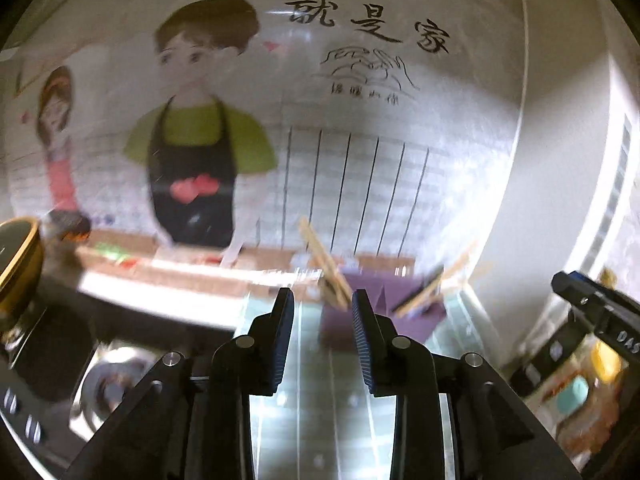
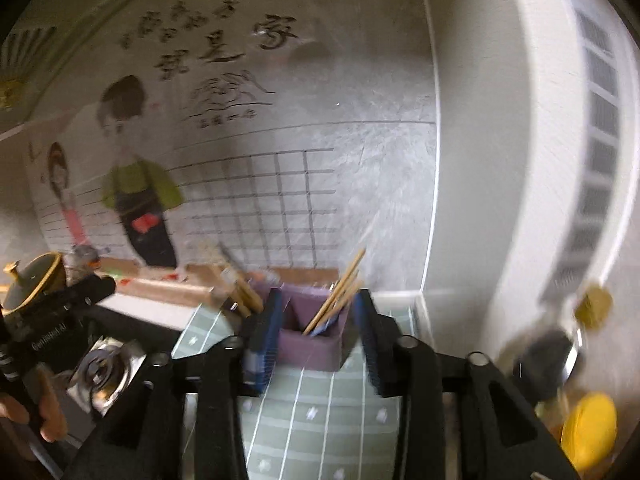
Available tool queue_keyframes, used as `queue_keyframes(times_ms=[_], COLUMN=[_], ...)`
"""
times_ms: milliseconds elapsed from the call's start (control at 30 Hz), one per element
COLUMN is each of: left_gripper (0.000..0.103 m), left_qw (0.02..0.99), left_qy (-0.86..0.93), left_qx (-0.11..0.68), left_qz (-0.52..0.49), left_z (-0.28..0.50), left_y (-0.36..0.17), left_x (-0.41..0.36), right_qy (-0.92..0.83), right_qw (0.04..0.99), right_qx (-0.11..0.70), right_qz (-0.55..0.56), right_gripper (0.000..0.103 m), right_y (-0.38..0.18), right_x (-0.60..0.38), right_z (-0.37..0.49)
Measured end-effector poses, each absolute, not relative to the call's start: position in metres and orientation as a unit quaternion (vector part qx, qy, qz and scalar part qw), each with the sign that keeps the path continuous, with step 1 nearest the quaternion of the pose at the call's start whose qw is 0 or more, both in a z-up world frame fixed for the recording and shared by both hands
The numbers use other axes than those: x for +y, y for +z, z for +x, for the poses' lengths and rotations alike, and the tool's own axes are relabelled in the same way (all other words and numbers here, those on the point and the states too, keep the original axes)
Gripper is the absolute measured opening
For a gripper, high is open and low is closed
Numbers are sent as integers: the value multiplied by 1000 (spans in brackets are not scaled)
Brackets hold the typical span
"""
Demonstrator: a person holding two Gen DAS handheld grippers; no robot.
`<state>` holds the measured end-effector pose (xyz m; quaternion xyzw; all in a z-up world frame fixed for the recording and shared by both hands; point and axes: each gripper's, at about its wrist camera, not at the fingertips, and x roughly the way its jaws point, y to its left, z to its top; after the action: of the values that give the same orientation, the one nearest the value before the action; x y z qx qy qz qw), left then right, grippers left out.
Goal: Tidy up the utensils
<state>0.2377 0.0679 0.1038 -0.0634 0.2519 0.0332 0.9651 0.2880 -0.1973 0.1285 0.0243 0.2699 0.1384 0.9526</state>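
A purple utensil holder (image 2: 310,338) stands on a green checked mat (image 2: 320,412) near the wall corner. Wooden chopsticks (image 2: 340,298) lean in its right compartment, and more wooden utensils (image 2: 240,288) stick out at its left. My right gripper (image 2: 318,336) is open, with its fingers on either side of the holder's front. In the left wrist view the holder (image 1: 384,308) stands just beyond my left gripper (image 1: 323,316), which is open and empty. Wooden utensils (image 1: 324,268) lean out of it. The view is blurred.
A dark pot with a gold rim (image 1: 16,268) stands at the left by a stove burner (image 1: 112,384). A cartoon wall decal (image 1: 200,128) covers the tiled wall. A yellow-lidded jar (image 2: 588,432) and other items sit at the right. The left gripper (image 2: 60,312) shows in the right wrist view.
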Motion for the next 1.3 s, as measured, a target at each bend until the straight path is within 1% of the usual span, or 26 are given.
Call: queue_keyframes(times_ms=[67,267,500,767,1300], left_gripper=[31,31,31,31,31], left_qw=[963,956,955,954,950], left_qy=[46,36,31,31,18], left_qx=[259,289,294,296,309], left_qz=[-60,-29,-16,-23,-34], left_z=[211,152,118,108,112], left_y=[88,57,50,52,47], left_x=[61,33,14,16,18], right_qy=[141,130,120,130,137], right_qw=[953,947,945,944,941], right_qx=[267,292,304,305,310], right_qz=[26,18,-12,-7,-1], right_gripper=[52,53,53,53,53], right_y=[121,98,73,65,65], right_x=[-198,-201,-194,-187,-186], right_z=[261,201,164,146,147])
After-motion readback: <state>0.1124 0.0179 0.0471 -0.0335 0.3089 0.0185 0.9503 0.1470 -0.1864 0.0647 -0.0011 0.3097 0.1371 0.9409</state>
